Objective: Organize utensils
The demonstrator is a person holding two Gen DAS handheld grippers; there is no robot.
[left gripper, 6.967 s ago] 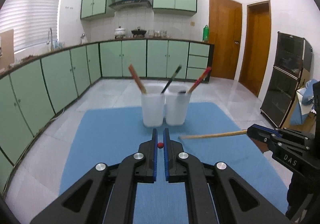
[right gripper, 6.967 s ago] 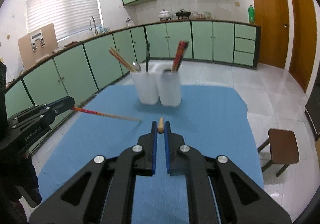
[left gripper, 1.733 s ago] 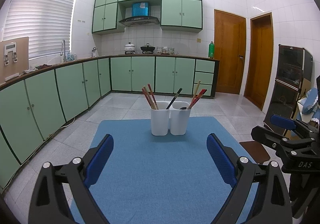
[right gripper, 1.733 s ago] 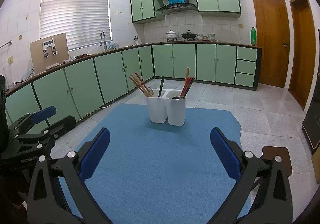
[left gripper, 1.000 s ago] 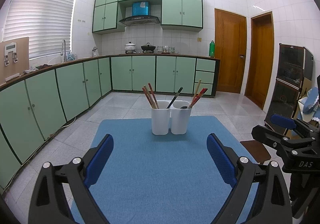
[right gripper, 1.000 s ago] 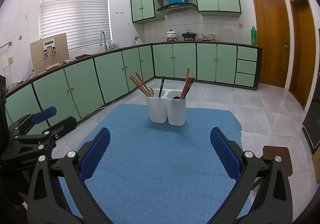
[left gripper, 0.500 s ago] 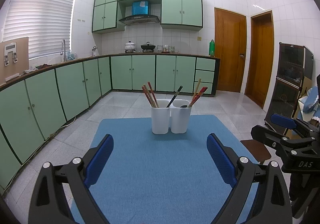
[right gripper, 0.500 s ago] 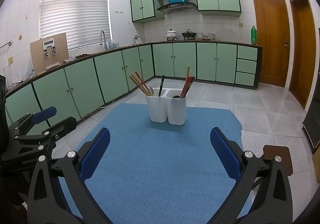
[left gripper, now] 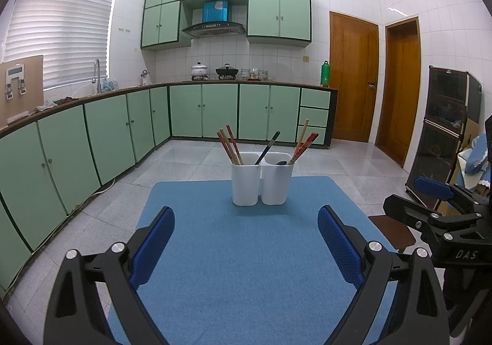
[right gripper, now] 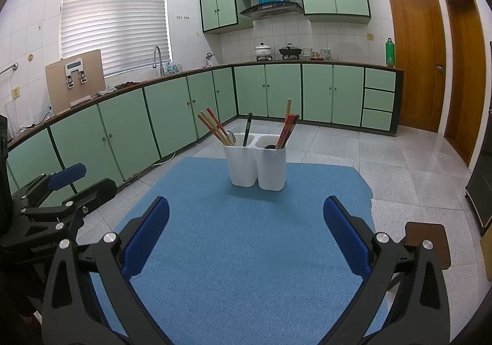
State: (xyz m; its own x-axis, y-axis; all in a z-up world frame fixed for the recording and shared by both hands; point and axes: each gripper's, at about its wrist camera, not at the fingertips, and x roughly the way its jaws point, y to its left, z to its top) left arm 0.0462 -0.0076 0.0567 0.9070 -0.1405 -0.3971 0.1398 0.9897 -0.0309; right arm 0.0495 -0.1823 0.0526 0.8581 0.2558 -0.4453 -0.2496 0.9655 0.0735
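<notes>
At far end of blue mat (left gripper: 246, 268), two white holders (left gripper: 260, 179) stand touching, w/ chopsticks (left gripper: 229, 145) in left one, more chopsticks (left gripper: 303, 143) + a dark utensil in right. Left gripper (left gripper: 246, 248) wide open, empty. Right gripper (right gripper: 246, 240) also spread wide, holding nothing; both well short of holders.

utensil lower ends (left gripper: 236, 157) hidden inside white holder (left gripper: 246, 185) | stool (right gripper: 427, 245) part-hidden behind right gripper arm

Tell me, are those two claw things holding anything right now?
No. The left gripper and right gripper are both wide open and empty.
</notes>
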